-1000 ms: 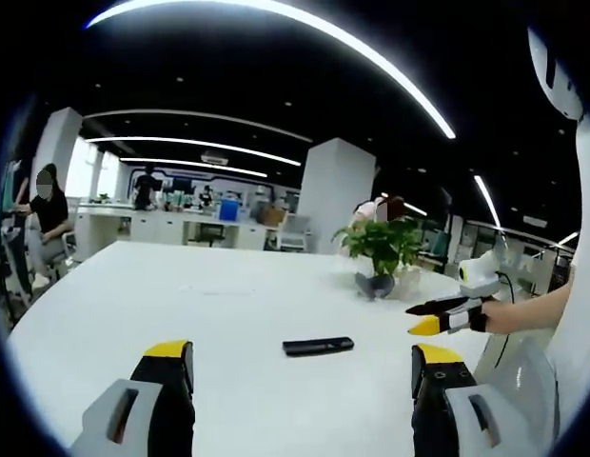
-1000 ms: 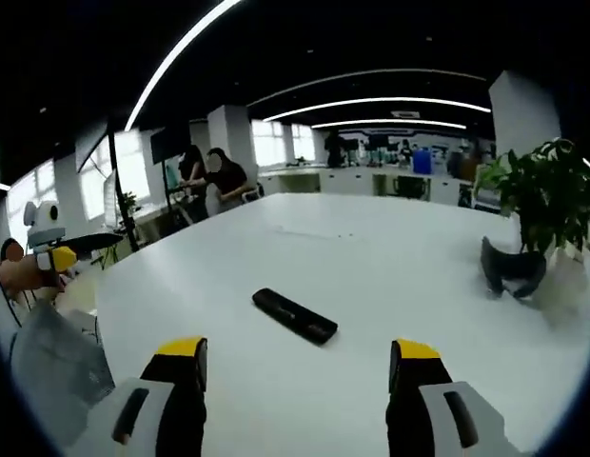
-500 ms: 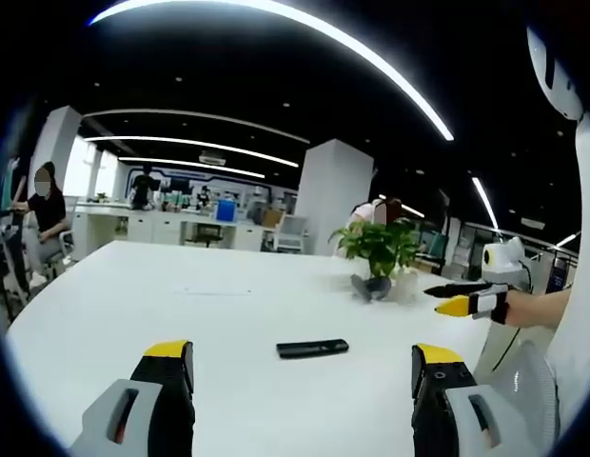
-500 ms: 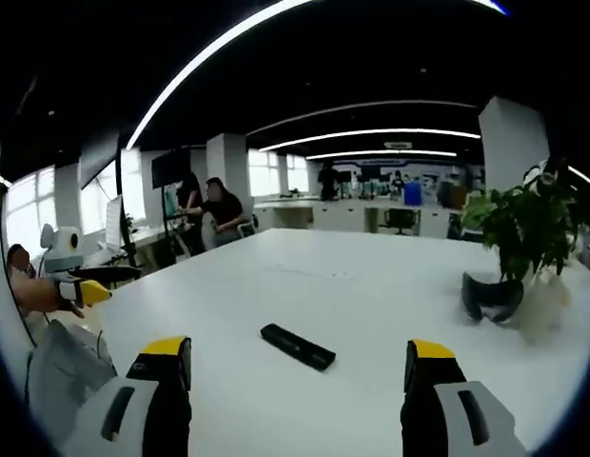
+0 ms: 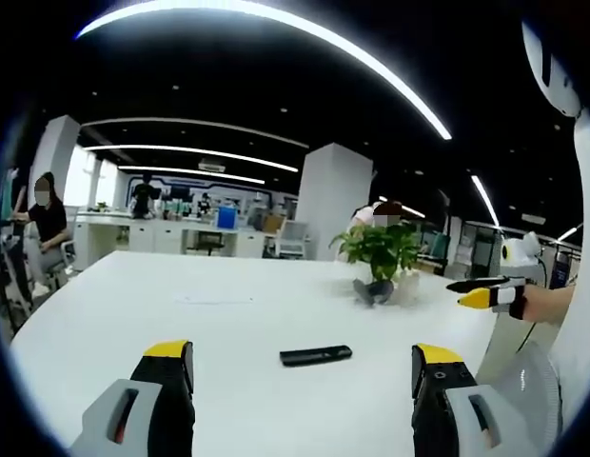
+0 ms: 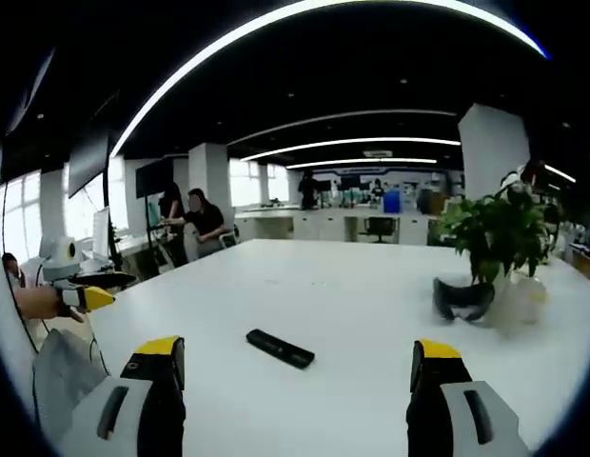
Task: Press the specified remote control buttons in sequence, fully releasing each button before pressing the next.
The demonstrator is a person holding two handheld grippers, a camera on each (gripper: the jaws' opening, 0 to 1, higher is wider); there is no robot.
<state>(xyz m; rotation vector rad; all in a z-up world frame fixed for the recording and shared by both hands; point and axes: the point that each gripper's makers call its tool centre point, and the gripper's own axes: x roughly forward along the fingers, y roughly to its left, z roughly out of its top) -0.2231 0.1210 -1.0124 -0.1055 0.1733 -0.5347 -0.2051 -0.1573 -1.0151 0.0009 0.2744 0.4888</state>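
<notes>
Both grippers are just hanging in the air above the white bench point(image 5: 133, 305), nothing in either one. In the left gripper view the left gripper point(image 5: 303, 367) points out over the bench top with its yellow-tipped jaws spread wide and only empty space between them. The black remote point(image 5: 316, 355) lies flat on the bench, ahead of the jaws and roughly centred between them, well clear of both tips.

The right gripper view tells the same story: the right gripper point(image 6: 295, 365) is held level, jaws wide apart, and the remote point(image 6: 280, 348) lies at a slant on the bench out in front, a bit nearer the left jaw.

Each gripper also peeks into the other's view. The right one point(image 5: 485, 292) comes in from the right edge, held up off the bench in a hand point(image 5: 547, 305). The left one point(image 6: 86, 290) sits at the left edge, also raised.

Further back on the bench there's a potted plant point(image 5: 381, 249) with some dark object point(image 6: 462, 298) lying just beside it; I can't tell what that is.
</notes>
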